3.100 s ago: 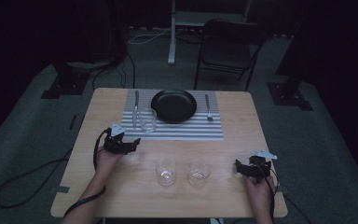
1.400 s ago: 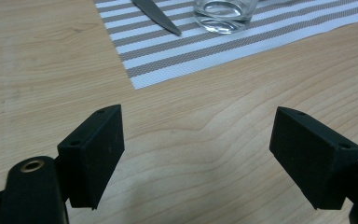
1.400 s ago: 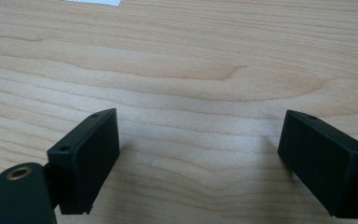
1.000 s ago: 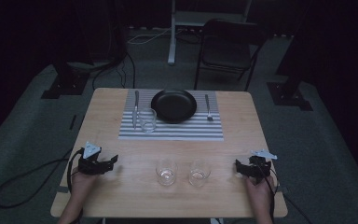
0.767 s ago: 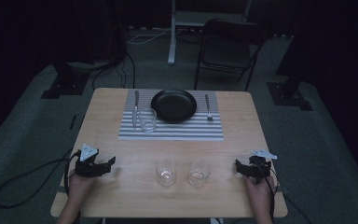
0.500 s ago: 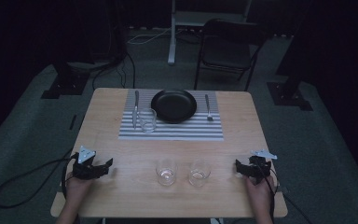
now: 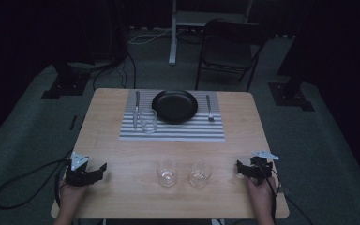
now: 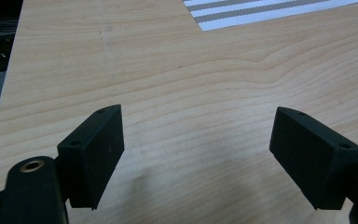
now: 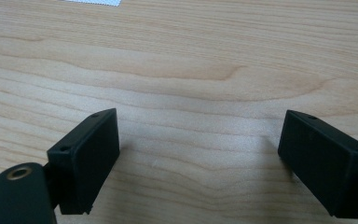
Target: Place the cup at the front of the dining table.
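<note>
On a wooden table (image 7: 117, 140) lies a striped placemat (image 7: 183, 130) with a black plate (image 7: 174, 106), a knife (image 7: 137, 110) to its left, a fork (image 7: 208, 108) to its right and a clear glass (image 7: 148, 120) at its left front. Two more glasses (image 7: 167, 172) (image 7: 200, 174) stand side by side near the front middle. My left gripper (image 7: 99, 171) rests open at the front left edge, pointing right. My right gripper (image 7: 239, 169) rests open at the front right, pointing left. Bare wood lies between the jaws of the left gripper (image 8: 200, 158) and of the right gripper (image 9: 200, 158).
A folding chair (image 7: 227, 51) and a stand base (image 7: 173, 42) sit on the floor beyond the table. Cables (image 7: 23, 187) trail off the left side. A placemat corner (image 8: 270, 11) shows far ahead in the left gripper view.
My left gripper has drawn back from beside the placemat glass to the table's front left edge, empty and open. The right gripper has stayed put.
</note>
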`<action>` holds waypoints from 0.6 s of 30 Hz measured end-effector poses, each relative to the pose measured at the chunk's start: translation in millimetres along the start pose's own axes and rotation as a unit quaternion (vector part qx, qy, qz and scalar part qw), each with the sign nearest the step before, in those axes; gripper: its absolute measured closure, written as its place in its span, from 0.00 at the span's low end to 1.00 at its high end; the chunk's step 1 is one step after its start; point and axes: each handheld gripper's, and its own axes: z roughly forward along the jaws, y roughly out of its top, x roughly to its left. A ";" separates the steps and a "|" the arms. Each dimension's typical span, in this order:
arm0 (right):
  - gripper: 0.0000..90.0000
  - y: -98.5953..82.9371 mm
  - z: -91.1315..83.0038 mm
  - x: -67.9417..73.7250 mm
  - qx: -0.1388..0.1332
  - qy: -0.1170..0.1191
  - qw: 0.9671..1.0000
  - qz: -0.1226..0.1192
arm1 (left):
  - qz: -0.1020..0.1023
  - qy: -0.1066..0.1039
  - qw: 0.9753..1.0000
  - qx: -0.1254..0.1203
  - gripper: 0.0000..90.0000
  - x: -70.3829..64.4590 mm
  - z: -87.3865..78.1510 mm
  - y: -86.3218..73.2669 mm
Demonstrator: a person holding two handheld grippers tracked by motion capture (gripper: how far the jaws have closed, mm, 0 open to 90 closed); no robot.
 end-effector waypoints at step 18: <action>0.13 0.0 0.0 0.0 0.000 0.000 1.000 0.000 | -0.017 0.029 0.999 -0.005 0.20 7.0 -11.4 -5.7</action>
